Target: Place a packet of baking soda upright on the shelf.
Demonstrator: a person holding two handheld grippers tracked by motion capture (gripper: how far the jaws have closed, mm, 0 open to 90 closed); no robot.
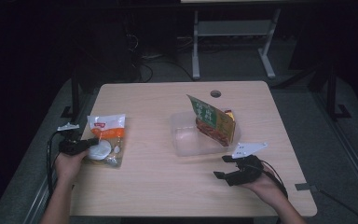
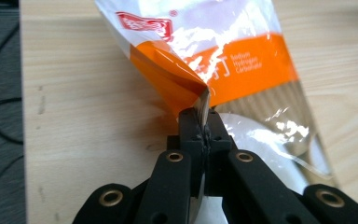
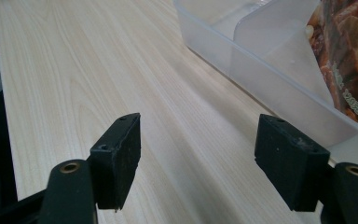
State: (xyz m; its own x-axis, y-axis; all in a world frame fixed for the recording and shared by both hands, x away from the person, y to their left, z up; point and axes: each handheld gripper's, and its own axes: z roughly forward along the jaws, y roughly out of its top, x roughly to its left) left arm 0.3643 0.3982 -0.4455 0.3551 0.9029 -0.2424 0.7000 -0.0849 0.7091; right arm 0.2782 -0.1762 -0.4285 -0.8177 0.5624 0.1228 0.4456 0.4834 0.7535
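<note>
Left gripper (image 2: 204, 122): jaws clamped on edge of orange-and-clear plastic bag (image 1: 106, 137).
Bag: lies near counter's (image 1: 154, 186) left edge.
Right gripper (image 3: 198, 161): jaws apart, near clear plastic tray (image 1: 186, 140).

Your light wooden tabletop (image 1: 158, 172) carries an orange-and-clear bag (image 1: 106, 135) near its left edge and a clear plastic container (image 1: 186, 140) right of centre, with a cable hole (image 1: 215, 93) by the far edge.
</note>
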